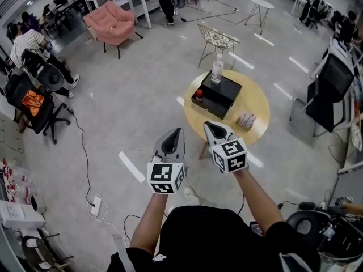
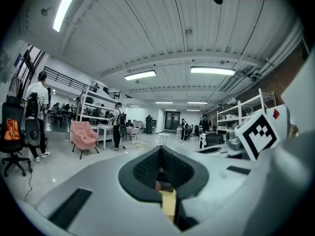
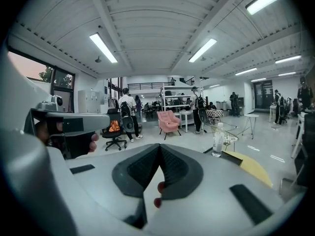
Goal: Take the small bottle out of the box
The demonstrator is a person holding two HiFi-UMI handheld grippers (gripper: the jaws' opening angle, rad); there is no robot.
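Item: small red-capped bottle [image 1: 198,94] in black box [image 1: 222,98]. Likely light, rigid; grasp at body. Closed, empty: left hand-held gripper [image 1: 178,131], right hand-held gripper [image 1: 209,126].

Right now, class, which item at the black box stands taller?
The clear bottle at the far end of the black box; the red-topped item at its near-left corner is much shorter.

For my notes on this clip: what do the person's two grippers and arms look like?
The left gripper and right gripper both have light grey shells that taper to a point, with dark ribbed pads inside. Each carries a white cube printed with black square markers. The person wears a black short-sleeved top.
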